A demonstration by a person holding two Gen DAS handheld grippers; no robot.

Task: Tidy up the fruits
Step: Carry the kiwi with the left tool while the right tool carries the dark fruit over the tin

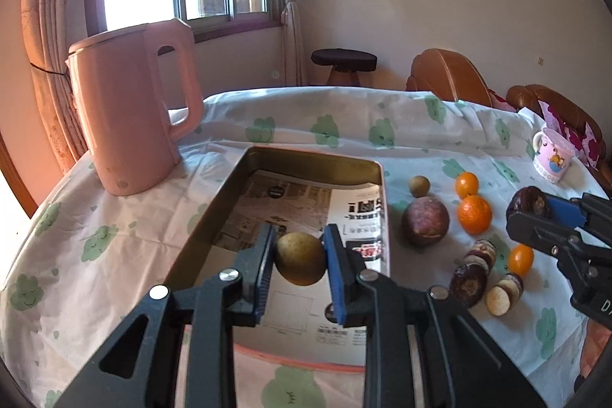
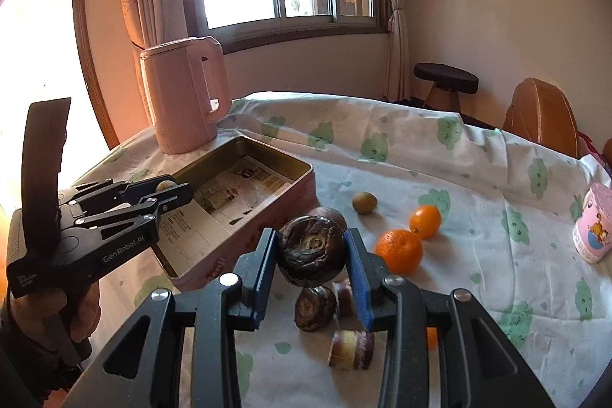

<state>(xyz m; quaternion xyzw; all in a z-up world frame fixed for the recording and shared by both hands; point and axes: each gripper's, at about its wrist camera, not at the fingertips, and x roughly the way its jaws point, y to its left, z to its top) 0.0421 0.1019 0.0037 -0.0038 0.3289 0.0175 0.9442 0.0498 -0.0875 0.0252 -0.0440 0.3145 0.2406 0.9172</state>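
Note:
My left gripper [image 1: 300, 247] is shut on a small yellow-brown round fruit [image 1: 300, 259], held above the near end of an open metal tin [image 1: 306, 155] lined with printed paper. From the right wrist view the left gripper [image 2: 166, 187] hovers over the tin's [image 2: 267, 194] left rim. My right gripper [image 2: 310, 247] is shut on a dark wrinkled water chestnut [image 2: 310, 255], lifted over the loose fruit to the right of the tin. On the cloth lie a purple passion fruit [image 1: 424, 222], a second small brown fruit [image 1: 419, 185], three oranges [image 1: 474, 214], another chestnut [image 2: 315, 308] and cut cane pieces [image 2: 352, 348].
A pink kettle [image 1: 134, 117] stands at the back left of the table, close to the tin. A pink printed mug [image 1: 552, 155] sits at the far right edge. Beyond the table are a dark stool [image 1: 344, 62] and brown chairs [image 1: 447, 75]. The cloth [image 1: 95, 228] hangs over the rounded table edge.

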